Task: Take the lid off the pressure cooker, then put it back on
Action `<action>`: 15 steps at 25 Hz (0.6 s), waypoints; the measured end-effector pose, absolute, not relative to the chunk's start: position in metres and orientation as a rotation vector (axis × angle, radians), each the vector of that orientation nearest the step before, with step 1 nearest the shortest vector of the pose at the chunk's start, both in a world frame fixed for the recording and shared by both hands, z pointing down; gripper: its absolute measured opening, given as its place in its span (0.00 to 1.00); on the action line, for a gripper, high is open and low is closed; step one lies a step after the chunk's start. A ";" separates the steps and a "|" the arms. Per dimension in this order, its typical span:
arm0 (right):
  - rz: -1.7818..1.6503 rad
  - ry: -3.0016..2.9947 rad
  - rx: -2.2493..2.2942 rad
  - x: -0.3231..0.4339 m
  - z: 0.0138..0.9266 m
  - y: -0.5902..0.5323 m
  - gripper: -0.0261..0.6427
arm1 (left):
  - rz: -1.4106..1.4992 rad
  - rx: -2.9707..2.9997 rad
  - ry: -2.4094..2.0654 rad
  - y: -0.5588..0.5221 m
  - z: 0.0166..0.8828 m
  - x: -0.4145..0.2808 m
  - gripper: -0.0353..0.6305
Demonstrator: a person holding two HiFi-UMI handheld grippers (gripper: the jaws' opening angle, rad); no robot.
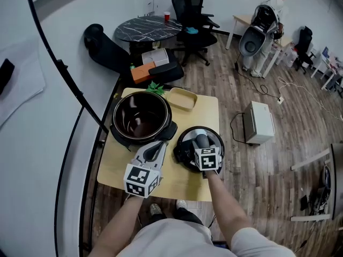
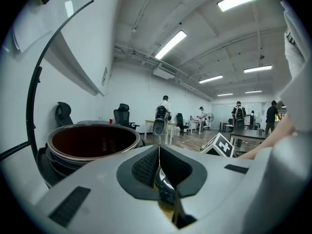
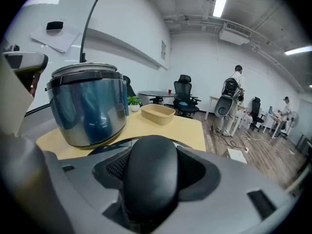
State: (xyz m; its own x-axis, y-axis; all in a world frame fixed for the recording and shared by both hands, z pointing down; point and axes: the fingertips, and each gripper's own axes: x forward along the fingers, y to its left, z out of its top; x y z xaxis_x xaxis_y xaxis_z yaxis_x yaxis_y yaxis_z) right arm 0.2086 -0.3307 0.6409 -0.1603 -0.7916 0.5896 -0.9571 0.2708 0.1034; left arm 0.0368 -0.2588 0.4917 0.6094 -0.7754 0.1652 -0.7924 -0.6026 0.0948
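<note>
The open pressure cooker [image 1: 142,116] stands at the back left of the wooden table [image 1: 206,111], its dark pot bare. Its round lid [image 1: 213,138] lies flat on the table to the right of it. My right gripper [image 1: 201,142] is over the lid's middle, shut on the black lid knob [image 3: 148,179]. In the right gripper view the cooker's shiny body [image 3: 87,106] rises at left. My left gripper [image 1: 155,148] hovers at the cooker's near right side, jaws shut with nothing between them. The left gripper [image 2: 158,149] points past the cooker rim [image 2: 92,143].
A tan tray [image 1: 181,98] and a small green plant [image 1: 155,88] sit at the table's far edge. On the floor to the right is a white box [image 1: 260,122] with cables. Behind are a round dark table [image 1: 147,28] and an office chair [image 1: 195,15].
</note>
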 end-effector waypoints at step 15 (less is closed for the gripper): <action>0.353 -2.027 1.600 0.207 0.644 -0.330 0.45 | 0.147 2.672 -1.318 -0.264 0.487 0.034 0.08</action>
